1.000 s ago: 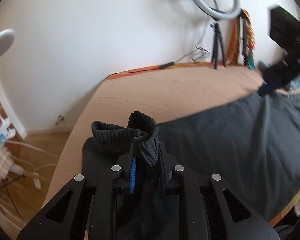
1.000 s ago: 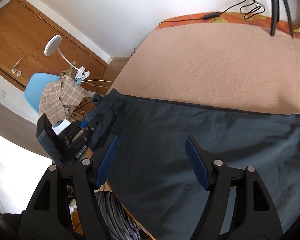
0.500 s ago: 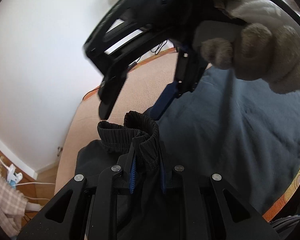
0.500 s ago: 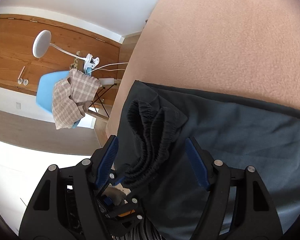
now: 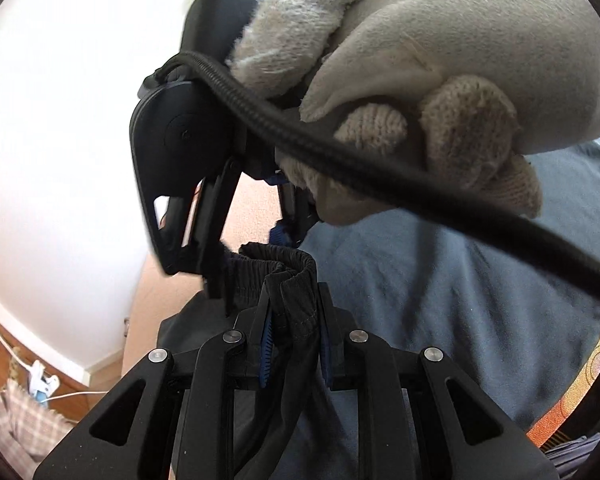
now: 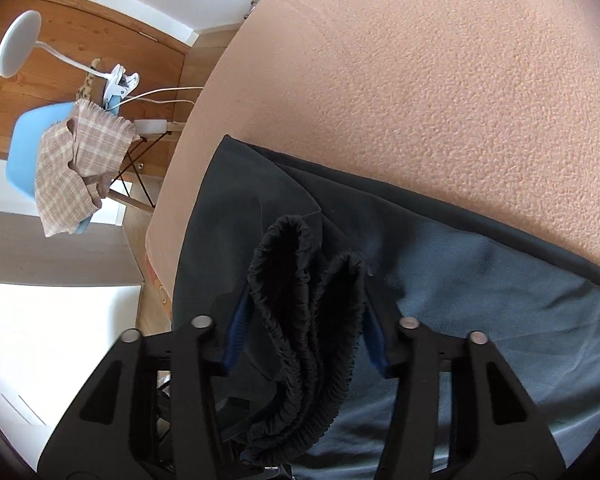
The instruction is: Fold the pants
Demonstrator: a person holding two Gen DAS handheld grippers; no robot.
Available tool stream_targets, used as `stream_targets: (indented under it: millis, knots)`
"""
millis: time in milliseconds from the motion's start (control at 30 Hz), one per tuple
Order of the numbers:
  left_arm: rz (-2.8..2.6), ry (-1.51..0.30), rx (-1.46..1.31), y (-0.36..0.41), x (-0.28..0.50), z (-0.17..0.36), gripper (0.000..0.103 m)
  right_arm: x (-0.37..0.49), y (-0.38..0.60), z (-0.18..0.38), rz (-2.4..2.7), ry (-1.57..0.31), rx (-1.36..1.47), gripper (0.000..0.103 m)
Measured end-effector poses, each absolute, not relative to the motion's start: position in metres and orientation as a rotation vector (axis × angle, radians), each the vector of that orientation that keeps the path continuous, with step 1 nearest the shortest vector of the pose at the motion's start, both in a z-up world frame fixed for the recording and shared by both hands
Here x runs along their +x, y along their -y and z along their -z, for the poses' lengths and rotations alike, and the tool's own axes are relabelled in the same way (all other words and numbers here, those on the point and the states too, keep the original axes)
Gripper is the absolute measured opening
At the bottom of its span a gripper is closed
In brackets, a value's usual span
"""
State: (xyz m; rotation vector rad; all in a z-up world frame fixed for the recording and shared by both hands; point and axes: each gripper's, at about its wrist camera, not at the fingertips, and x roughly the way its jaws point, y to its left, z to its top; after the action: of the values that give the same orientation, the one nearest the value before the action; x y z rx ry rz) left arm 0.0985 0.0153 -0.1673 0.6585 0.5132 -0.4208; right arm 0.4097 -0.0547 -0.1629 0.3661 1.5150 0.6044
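Right wrist view: right claw (image 6: pixel 304 340) has just been closing — the gathered waistband (image 6: pixel 300 320) of the pants (image 6: pixel 480 320) now sits between its blue pads, pinched. A second ago it was wide open over flat cloth. Left claw (image 5: pixel 294 344) clamps the same waistband, near left end of the bed (image 6: pixel 440 80). The gloved hand (image 5: pixel 420 80) fills the left view. Likely both claws hold, ready for the fold — no legible writing anywhere.

Right claw (image 6: pixel 306 334) just closing, pads against bunched waistband (image 6: pixel 306 320) of dark pants (image 6: pixel 480 320). Pants spread on peach bed (image 6: pixel 440 80). Beyond: blue chair (image 6: pixel 20 160), checked cloth (image 6: pixel 80 160), lamp (image 6: pixel 18 48).
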Motion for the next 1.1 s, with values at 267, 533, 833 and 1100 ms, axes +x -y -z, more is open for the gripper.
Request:
stream_targets:
  millis: [267, 533, 833, 1100]
  knots:
    - [0.424, -0.499, 0.596, -0.017, 0.104, 0.133, 0.017, 0.397, 0.093, 0.13, -0.655, -1.346, 0.502, 0.019]
    - [0.484, -0.492, 0.643, 0.018, 0.085, 0.102, 0.017, 0.368, 0.153, 0.106, -0.673, -1.223, 0.629, 0.019]
    - [0.596, -0.515, 0.611, 0.072, 0.066, 0.088, 0.017, 0.334, 0.233, 0.089, -0.629, -1.181, 0.621, 0.019]
    - [0.654, -0.538, 0.533, 0.096, 0.059, 0.09, 0.017, 0.307, 0.287, 0.093, -0.567, -1.172, 0.615, 0.019]
